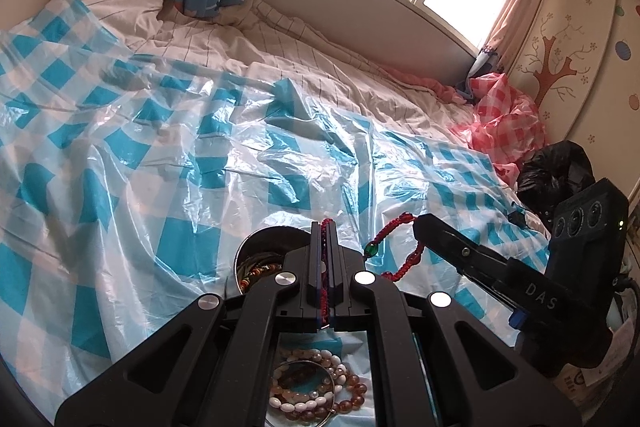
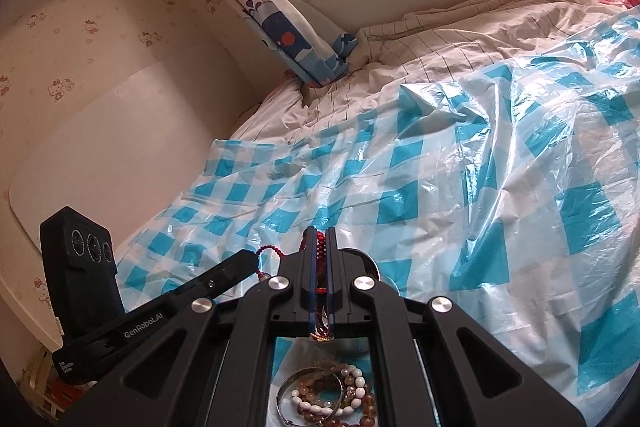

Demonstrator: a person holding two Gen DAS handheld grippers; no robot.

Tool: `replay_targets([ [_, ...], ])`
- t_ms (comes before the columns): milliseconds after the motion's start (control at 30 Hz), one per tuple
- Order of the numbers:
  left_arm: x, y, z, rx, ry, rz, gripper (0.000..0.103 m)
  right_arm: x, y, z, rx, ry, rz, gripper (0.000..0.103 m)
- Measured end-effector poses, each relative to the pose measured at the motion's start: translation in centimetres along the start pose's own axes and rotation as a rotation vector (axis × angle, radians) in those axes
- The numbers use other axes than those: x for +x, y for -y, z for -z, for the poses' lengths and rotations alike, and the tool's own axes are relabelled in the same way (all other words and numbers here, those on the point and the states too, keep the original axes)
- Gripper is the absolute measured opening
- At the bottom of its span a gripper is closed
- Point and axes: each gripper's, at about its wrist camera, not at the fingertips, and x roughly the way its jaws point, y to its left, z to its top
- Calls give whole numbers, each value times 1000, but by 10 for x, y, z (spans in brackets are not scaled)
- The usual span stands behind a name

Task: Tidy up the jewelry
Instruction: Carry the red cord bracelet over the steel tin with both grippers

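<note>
Both grippers were clamped on one red cord [image 1: 394, 227]: the left gripper [image 1: 324, 227] pinched one stretch, the right gripper [image 2: 319, 233] another. The cord hung between them above the bed, probably to pull it straight or untangle it. A bowl [image 1: 256, 243] of jewelry lay below, and bead bracelets [image 1: 320, 387] rested on the plastic sheet [image 1: 160, 155].

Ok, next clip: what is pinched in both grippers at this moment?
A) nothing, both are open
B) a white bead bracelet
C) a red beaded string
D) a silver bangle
C: the red beaded string runs from the shut left gripper across to the shut right gripper, while the white bead bracelet and silver bangle lie on the checked plastic sheet below.
</note>
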Motion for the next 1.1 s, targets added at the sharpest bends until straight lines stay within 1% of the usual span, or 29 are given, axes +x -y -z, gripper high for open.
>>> replay_targets([
  [267,10,-1,3,15,-19,-30,2,13,-1,2,-5,-19,8,4],
  [667,23,-5,9,7,-61,-41,2,30,-2,8,-19,-59,30,4],
  [1100,34,-4,14,33,-105,-95,3,39,-2,12,-26,-87,46,5],
])
